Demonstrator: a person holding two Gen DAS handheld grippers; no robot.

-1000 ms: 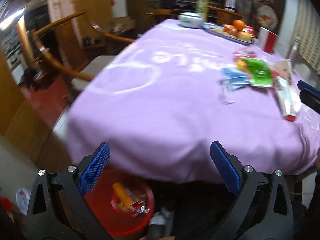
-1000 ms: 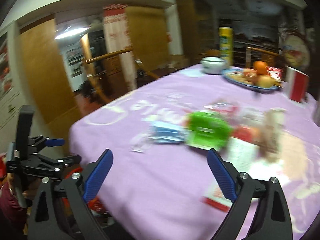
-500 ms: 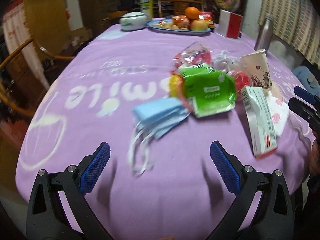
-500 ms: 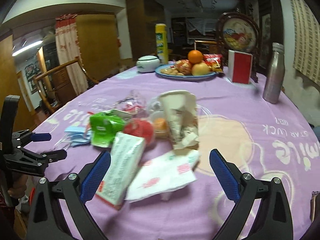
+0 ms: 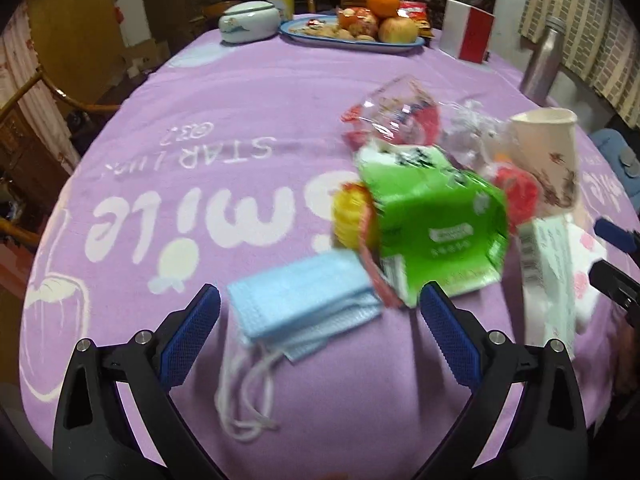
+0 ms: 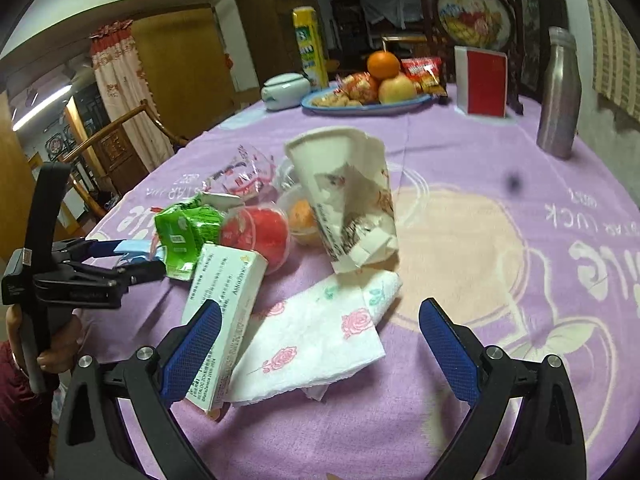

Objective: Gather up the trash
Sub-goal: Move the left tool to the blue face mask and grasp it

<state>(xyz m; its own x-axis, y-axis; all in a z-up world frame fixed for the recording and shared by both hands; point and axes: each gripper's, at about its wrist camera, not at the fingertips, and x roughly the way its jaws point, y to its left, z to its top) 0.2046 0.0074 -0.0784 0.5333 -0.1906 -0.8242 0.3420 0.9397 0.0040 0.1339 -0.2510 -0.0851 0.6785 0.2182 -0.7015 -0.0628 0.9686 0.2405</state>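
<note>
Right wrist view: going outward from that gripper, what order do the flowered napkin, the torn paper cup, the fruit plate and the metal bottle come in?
From the right gripper:
1. Flowered napkin, directly ahead between the fingers.
2. Torn paper cup, just beyond it, tipped over.
3. Metal bottle, far right, upright.
4. Fruit plate, far end, centre.
The bottle and plate are close to call.

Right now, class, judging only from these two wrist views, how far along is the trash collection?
Done: nothing visibly so; no bin is in view. In hand: nothing. The left gripper is open around the blue face mask, and the right gripper is open over the rose-print napkin. Left: the green packet, white carton and crushed paper cup lie on the purple tablecloth.
</note>
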